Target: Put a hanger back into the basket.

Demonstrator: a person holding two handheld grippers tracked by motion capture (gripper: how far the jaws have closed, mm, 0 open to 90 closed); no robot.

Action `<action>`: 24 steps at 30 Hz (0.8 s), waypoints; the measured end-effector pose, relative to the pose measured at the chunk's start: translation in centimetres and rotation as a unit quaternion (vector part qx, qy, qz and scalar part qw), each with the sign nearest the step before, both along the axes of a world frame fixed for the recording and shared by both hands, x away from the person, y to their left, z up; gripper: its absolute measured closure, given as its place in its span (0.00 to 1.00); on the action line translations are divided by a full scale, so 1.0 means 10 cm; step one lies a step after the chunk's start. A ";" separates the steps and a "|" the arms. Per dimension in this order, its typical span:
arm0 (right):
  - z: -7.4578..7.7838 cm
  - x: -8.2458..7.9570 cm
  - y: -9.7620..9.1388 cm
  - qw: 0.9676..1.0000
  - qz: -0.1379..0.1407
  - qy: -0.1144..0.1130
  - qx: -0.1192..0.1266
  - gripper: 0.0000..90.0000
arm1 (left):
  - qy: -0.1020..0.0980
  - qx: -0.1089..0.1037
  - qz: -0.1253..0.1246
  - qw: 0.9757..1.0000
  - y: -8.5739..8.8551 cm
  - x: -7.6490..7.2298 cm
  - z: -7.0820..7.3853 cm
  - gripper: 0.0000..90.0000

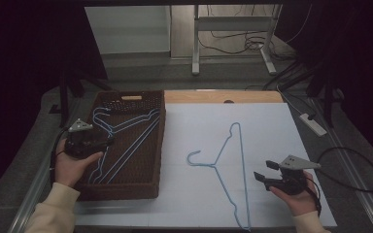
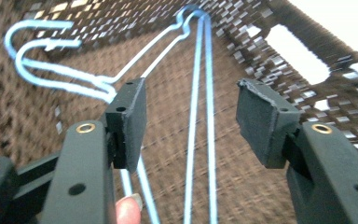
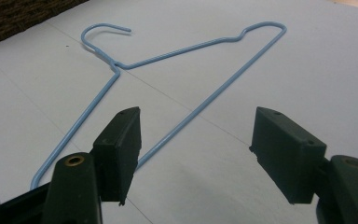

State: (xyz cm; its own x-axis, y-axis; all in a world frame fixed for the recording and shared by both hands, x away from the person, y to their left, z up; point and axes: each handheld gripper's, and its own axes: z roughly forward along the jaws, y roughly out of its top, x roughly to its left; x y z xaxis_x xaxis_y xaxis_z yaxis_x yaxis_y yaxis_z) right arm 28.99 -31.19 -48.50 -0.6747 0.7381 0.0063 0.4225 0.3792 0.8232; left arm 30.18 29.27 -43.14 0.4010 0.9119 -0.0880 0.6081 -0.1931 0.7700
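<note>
left gripper (image 1: 108, 140): jaws stand wide apart, nothing pressed between them. in the left gripper view, the two pads (image 2: 129, 122) hang above the floor of the brown woven basket (image 1: 159, 145), and the long wires of the blue hangers in the basket (image 1: 126, 141) run under the gap without touching either pad. these hangers lie stacked, hooks toward the basket's left wall, corners toward the far end with the handle slot. the gripper sits over the basket's left side, held in the left hand (image 1: 70, 165).

right gripper (image 1: 264, 171): jaws also wide, holding nothing. it sits low over the white sheet (image 1: 272, 126), near the table's front right, in the right hand (image 1: 296, 196). in the right gripper view, its pads (image 3: 119, 151) point toward a single blue hanger (image 1: 233, 165) lying flat on the sheet; one long wire passes just ahead of the nearer pad, apart from it.

the single hanger lies between basket and right gripper, hook (image 1: 193, 158) toward the basket, one end near the sheet's front edge. the basket rests at the sheet's left edge.
</note>
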 end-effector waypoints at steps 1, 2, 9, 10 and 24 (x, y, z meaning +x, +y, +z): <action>0.00 0.00 0.00 1.000 0.000 0.000 0.000 0.38 | -0.006 -0.004 -0.008 1.000 -0.01 -0.03 0.02 0.47; 0.00 0.00 0.00 1.000 0.000 0.000 0.000 0.38 | -0.013 -0.010 -0.017 1.000 -0.03 -0.06 0.04 0.47; 0.00 0.01 0.00 1.000 0.000 0.001 0.001 0.38 | -0.038 -0.031 -0.061 0.997 -0.16 -0.21 0.10 0.44; 0.00 0.01 0.00 1.000 0.000 0.001 0.001 0.38 | -0.041 -0.034 -0.069 0.996 -0.19 -0.23 0.10 0.44; 0.00 0.01 0.00 1.000 -0.001 0.002 0.003 0.38 | -0.070 -0.072 -0.124 0.987 -0.58 -0.53 0.07 0.42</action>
State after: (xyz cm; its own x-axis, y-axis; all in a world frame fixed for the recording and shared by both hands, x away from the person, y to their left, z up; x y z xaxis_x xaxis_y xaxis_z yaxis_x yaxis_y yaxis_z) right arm 29.10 -31.22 -48.52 -0.6729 0.7396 0.0140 0.4272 0.3730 0.8236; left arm 24.90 23.45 -42.41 0.6284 0.7657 -0.1370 0.4411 -0.2056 0.8736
